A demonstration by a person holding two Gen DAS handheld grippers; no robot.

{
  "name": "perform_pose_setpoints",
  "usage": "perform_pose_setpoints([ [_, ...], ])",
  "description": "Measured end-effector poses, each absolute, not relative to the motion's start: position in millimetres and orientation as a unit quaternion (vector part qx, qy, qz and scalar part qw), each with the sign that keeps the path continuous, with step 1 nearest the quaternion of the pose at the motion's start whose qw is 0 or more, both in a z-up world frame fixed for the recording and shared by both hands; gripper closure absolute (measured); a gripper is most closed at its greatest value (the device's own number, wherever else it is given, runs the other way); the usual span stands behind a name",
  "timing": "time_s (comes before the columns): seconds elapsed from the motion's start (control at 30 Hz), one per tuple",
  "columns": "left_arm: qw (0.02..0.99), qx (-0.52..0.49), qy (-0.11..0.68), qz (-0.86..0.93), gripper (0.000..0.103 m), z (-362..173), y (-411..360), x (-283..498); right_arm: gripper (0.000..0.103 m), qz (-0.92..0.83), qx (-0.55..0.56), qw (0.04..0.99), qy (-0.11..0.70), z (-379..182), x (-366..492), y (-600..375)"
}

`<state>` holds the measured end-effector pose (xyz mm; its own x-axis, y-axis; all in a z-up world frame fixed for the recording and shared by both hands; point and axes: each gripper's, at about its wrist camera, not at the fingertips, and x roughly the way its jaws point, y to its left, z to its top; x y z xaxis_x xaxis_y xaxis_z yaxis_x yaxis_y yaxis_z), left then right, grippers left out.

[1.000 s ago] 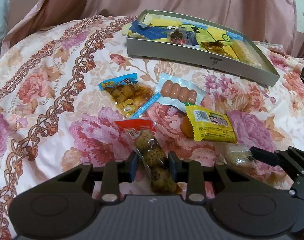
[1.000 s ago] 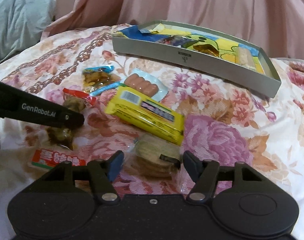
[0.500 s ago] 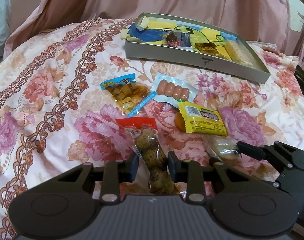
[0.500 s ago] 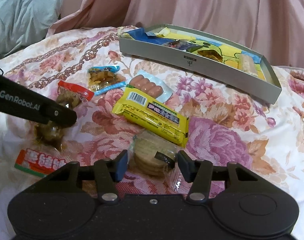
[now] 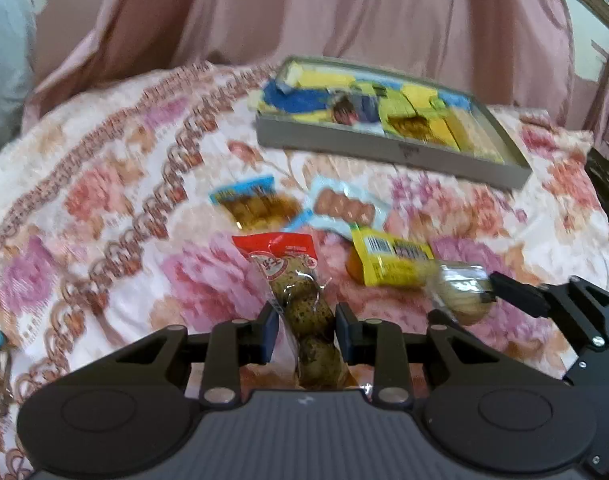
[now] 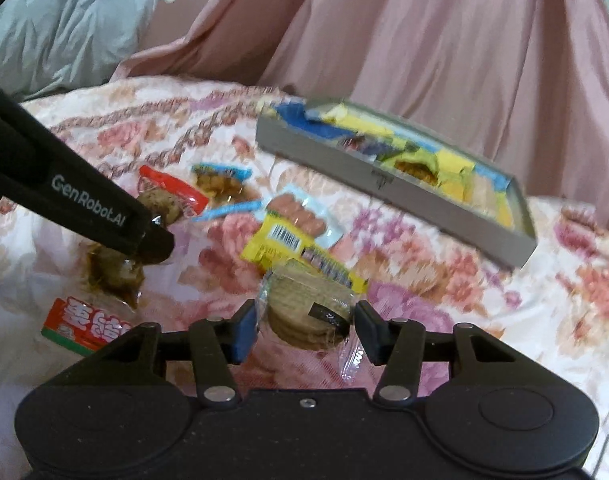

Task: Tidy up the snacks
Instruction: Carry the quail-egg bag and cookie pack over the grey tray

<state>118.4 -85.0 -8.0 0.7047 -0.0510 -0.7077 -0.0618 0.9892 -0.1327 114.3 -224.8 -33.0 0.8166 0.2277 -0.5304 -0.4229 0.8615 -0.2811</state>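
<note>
My left gripper (image 5: 306,330) is shut on a clear pack of brown speckled snacks with a red top (image 5: 280,254), held above the floral bedspread. In the right wrist view its finger (image 6: 104,208) crosses from the left, with the pack (image 6: 164,200) hanging below it. My right gripper (image 6: 306,324) is shut on a clear pack of round biscuits (image 6: 304,300). That pack is also in the left wrist view (image 5: 460,280), at the right. A grey tray (image 5: 384,148) (image 6: 384,182) with several snack packs inside lies at the back.
On the bedspread lie a yellow pack (image 6: 280,240), a sausage pack (image 6: 300,212) and a blue-edged pack of brown pieces (image 6: 216,180). A red and green pack (image 6: 84,320) lies near left. Pink curtains hang behind the tray.
My right gripper's fingers closed in on the biscuit pack and lifted it off the bedspread. My left gripper rose a little with its pack still in it.
</note>
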Motion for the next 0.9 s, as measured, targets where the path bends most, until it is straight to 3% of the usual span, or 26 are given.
perform_pose_setpoints([
  [0.4,0.943,-0.071,0.324,0.018,0.07,36.6,-85.6,170.6,0.049,0.097,-0.185,0.97,0.124,-11.5,143.9,-240.5],
  [0.9,0.963,-0.092,0.253,0.014,0.069,69.0,-114.2,288.4,0.048,0.033,-0.102,0.992,0.061,8.6,244.5,-271.2],
])
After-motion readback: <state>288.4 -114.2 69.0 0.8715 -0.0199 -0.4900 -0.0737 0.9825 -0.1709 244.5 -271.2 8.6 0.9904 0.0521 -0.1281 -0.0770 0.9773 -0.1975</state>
